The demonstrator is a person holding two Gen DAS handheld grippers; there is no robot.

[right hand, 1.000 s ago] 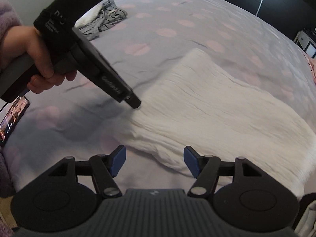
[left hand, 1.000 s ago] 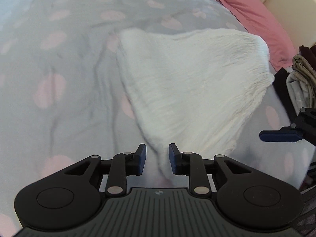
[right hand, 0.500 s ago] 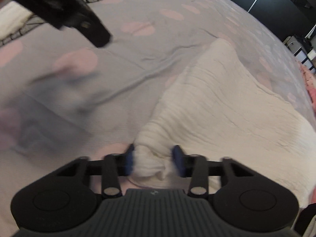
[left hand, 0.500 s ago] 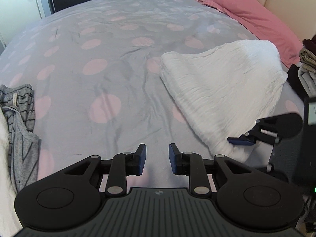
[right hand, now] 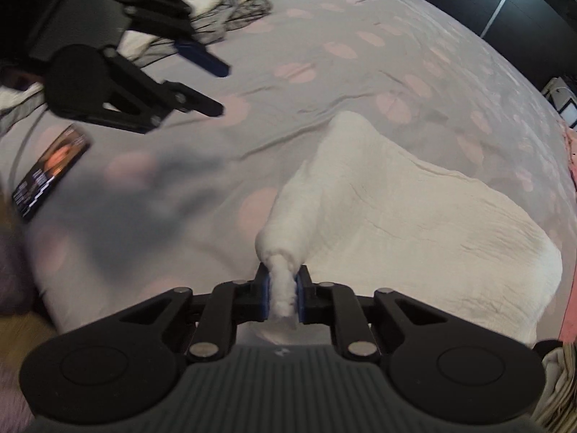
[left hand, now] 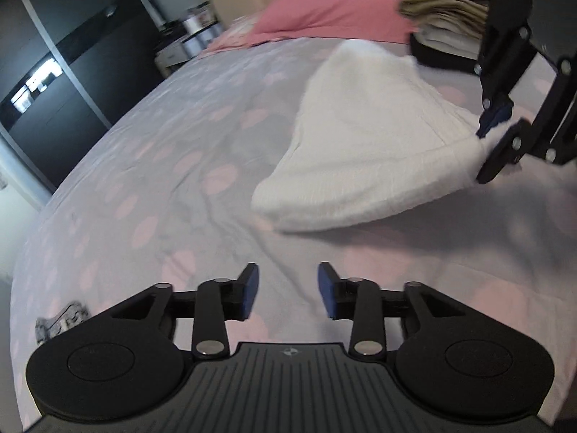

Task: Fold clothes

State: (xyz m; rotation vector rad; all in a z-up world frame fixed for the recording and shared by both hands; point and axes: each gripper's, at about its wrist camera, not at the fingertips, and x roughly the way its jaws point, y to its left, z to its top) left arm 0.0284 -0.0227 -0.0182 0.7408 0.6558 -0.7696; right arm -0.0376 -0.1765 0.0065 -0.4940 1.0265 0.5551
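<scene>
Right wrist view: right gripper [right hand: 283, 294], jaws closing, pinched the white garment's [right hand: 396, 223] bunched corner; left gripper [left hand: 287, 296], jaws opening, held nothing. Thin bite risked slipping.

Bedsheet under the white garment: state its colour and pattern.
The bedsheet is pale grey with pink spots, clearest in the right wrist view.

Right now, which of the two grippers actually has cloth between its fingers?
The right gripper: its jaws are closing on a pinched corner of the white garment. The left gripper is opening above bare bedspread, with nothing between its fingers.
</scene>
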